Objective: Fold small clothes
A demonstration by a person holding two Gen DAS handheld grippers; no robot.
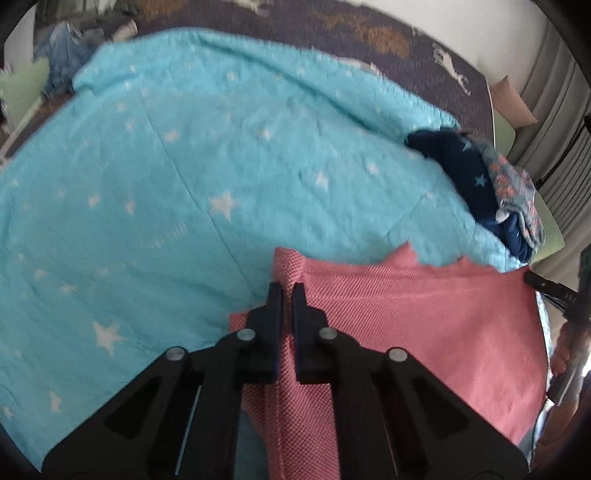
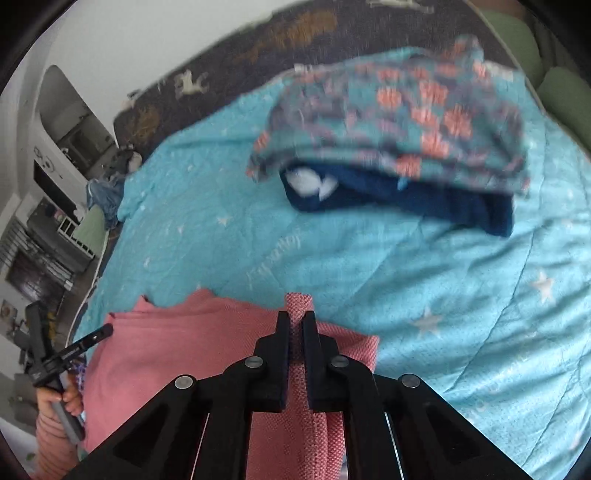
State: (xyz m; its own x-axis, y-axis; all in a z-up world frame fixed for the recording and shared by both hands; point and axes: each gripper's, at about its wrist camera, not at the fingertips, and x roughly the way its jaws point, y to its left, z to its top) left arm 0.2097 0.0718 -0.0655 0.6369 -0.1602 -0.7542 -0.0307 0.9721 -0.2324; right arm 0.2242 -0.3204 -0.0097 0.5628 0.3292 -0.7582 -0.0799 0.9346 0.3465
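A bed fills both views, covered by a turquoise star-print quilt [image 1: 192,177]. Beneath it lies a dark sheet [image 1: 369,33] with white animal and tan prints. Green pillows [image 2: 565,96] sit at the bed edge. White walls [image 2: 129,48] are daylit. Grey pleated curtains [image 1: 557,110] hang at one side. Cluttered shelves [image 2: 40,236] stand beside the bed, blurred.
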